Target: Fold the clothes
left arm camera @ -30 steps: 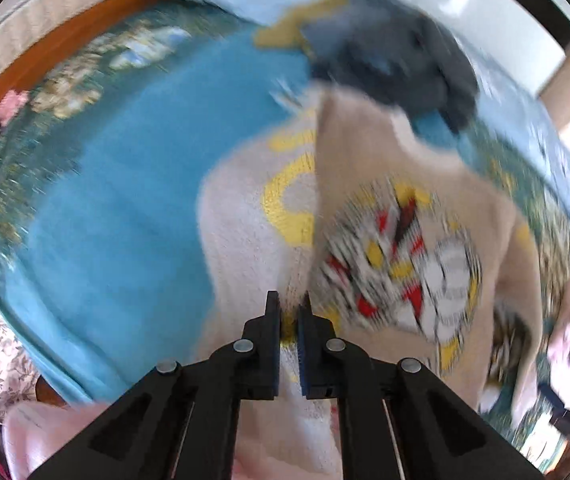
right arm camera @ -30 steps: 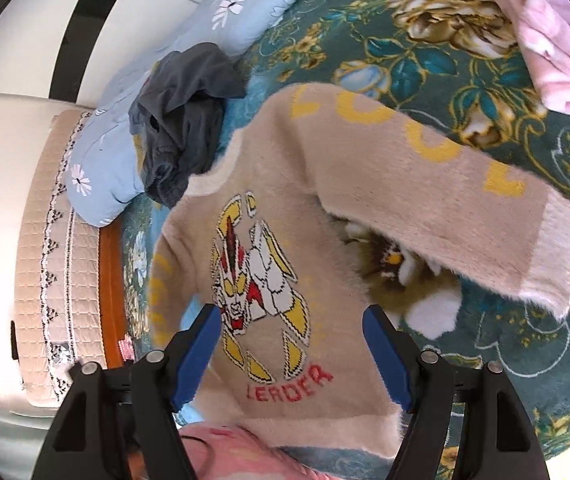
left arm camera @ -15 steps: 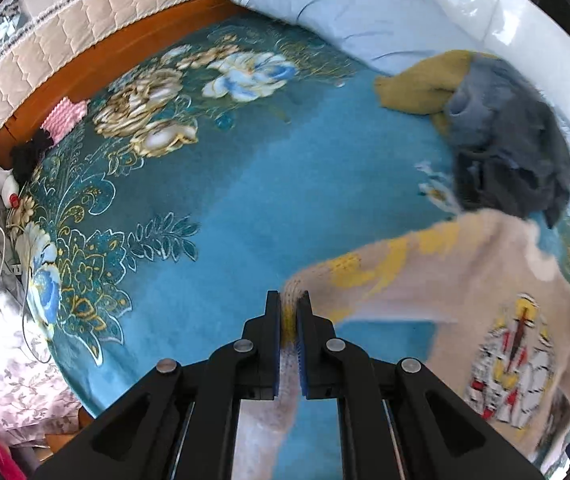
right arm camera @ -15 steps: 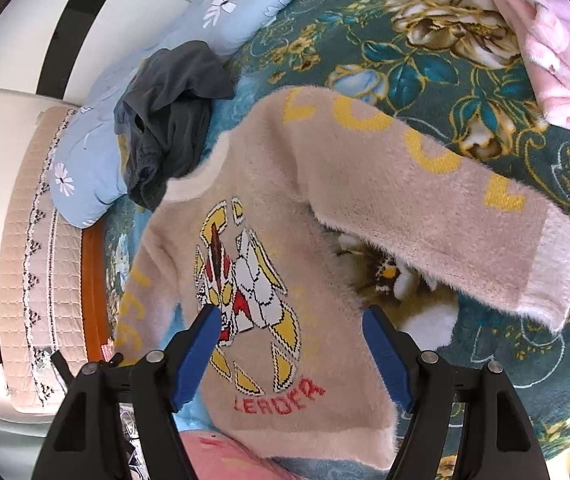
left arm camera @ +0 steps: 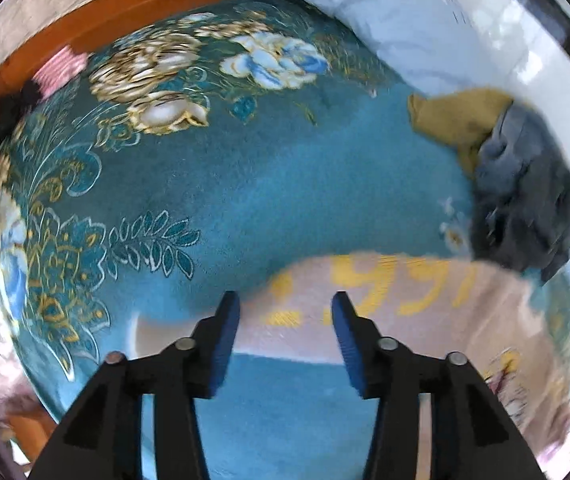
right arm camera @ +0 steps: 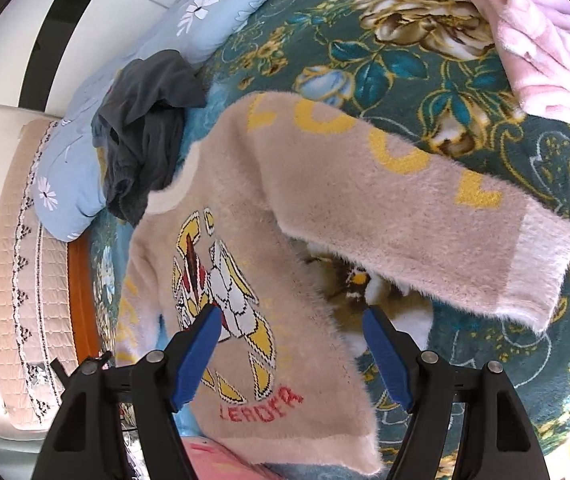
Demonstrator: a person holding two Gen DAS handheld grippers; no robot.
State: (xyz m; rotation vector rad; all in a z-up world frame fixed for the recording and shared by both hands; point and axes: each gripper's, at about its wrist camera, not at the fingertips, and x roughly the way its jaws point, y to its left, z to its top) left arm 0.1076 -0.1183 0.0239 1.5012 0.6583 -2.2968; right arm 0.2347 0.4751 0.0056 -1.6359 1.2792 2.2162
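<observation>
Floral bedspread [right arm camera: 425, 80] carries fuzzy beige sweater [right arm camera: 325, 208], yellow-lettered sleeves outspread.

Home bedroom, floral bedspread [right arm camera: 425, 80], pillow [right arm camera: 69, 184], headboard [left arm camera: 133, 8]

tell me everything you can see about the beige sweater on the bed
The beige sweater looks fuzzy, with a paler collar, cuffs and hem. Its front faces up, showing a red, yellow and white figure over red lettering. Yellow letters run down both sleeves, which are spread out to the sides. It lies flat on the teal floral blanket, its collar touching a dark grey garment. No tongs grip it.
</observation>
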